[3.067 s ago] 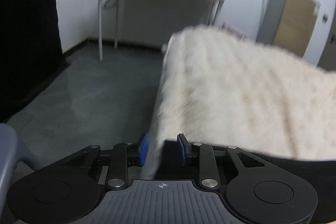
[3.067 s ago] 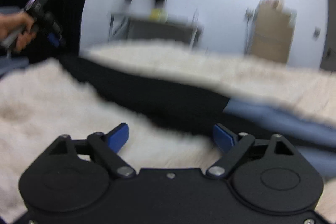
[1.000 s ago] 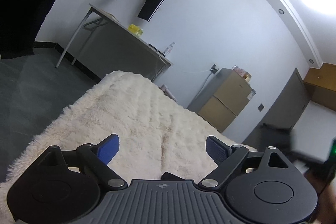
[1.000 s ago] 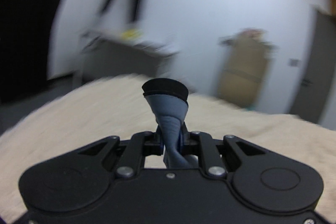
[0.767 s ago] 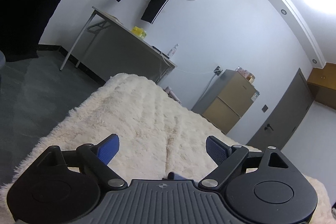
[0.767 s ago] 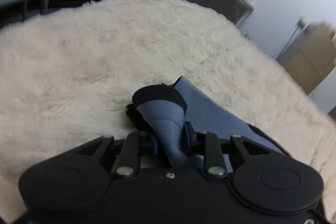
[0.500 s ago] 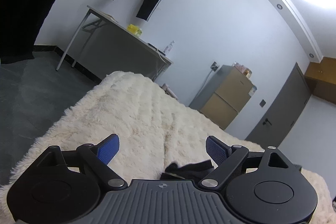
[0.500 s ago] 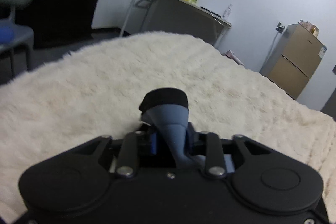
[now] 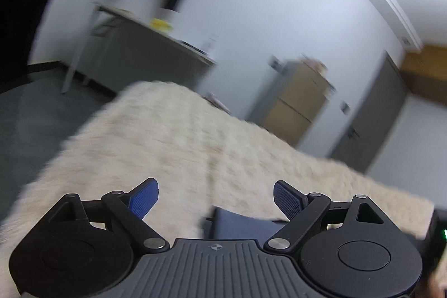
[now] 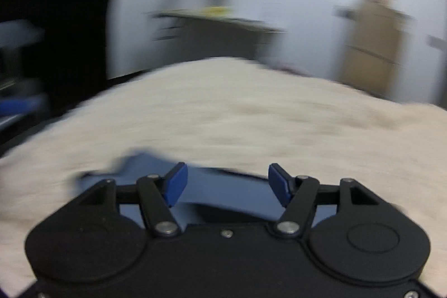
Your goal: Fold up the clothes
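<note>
1. My right gripper (image 10: 225, 183) is letting go: its jaws are opening, and the blue garment (image 10: 201, 189) lies flat below and between them, with neither pad pressing on it.
2. My left gripper (image 9: 215, 196) stands wide apart with nothing clamped; a corner of the same blue cloth (image 9: 240, 222) shows just under it, toward its right finger.
3. The garment rests on the cream fleece blanket (image 10: 251, 113), close in front of me. In the right wrist view it spreads mostly to the left of my right fingers, its long side running left to right.
4. Both views are blurred, so I cannot tell how neat the fold is.
5. I judge the right hand nearer the cloth's middle, the left nearer its edge.
</note>
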`<control>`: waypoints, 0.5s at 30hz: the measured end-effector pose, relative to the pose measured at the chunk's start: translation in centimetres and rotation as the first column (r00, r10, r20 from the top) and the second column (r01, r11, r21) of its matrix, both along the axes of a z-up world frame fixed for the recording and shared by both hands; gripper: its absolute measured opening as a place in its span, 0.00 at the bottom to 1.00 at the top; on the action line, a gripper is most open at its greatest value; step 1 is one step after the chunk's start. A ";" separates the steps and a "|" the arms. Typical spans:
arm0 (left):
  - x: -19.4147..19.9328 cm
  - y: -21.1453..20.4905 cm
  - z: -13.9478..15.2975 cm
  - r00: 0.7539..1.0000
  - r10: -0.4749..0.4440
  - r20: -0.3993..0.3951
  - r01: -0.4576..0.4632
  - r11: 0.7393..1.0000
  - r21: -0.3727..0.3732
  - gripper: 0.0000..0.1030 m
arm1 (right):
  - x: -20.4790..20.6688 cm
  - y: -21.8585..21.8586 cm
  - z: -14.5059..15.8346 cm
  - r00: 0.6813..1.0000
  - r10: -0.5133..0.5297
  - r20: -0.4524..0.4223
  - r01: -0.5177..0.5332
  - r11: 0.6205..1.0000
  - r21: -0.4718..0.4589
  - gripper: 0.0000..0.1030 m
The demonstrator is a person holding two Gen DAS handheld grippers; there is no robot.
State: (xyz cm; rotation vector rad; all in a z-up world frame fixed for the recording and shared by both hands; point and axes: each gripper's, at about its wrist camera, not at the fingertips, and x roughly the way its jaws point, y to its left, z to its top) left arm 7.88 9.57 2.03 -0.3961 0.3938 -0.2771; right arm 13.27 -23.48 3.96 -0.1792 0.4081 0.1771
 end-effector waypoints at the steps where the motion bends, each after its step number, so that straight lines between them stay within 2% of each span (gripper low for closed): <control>1: 0.9 -1.9 0.2 1.000 -0.008 -0.021 0.009 0.999 0.037 0.84 | 0.5 -2.0 -0.7 0.997 -0.076 0.011 0.077 0.997 -0.011 0.61; 3: 2.5 -5.0 -0.2 0.997 -0.001 -0.071 0.007 0.997 0.075 0.84 | 1.1 -4.4 -2.5 0.985 -0.171 0.007 0.171 0.985 -0.017 0.61; 6: 3.6 -7.8 -2.7 0.992 -0.025 -0.124 0.037 0.995 0.096 0.84 | 0.4 -6.4 -5.5 0.974 -0.204 -0.099 0.203 0.979 -0.016 0.62; 8: 3.9 -8.1 -4.7 0.983 -0.033 -0.182 0.067 0.980 0.185 0.84 | -0.6 -7.9 -7.4 0.955 -0.223 -0.197 0.232 0.972 0.023 0.65; 10: 4.8 -7.6 -6.9 0.960 -0.033 -0.279 0.117 0.950 0.289 0.84 | -1.6 -8.9 -7.3 0.952 -0.230 -0.202 0.244 0.969 0.047 0.67; 11: 5.1 -7.0 -7.6 0.949 -0.025 -0.315 0.125 0.945 0.301 0.84 | -2.0 -9.4 -7.0 0.950 -0.235 -0.207 0.250 0.967 0.048 0.67; 14: 5.4 -4.1 -8.1 0.931 -0.012 -0.364 0.075 0.984 0.160 0.84 | -2.2 -9.9 -5.3 0.941 -0.271 -0.203 0.284 0.958 0.035 0.67; 15: 5.4 -3.8 -7.9 0.931 -0.006 -0.364 0.061 0.988 0.142 0.83 | -1.9 -9.6 -5.2 0.941 -0.283 -0.186 0.295 0.955 0.041 0.68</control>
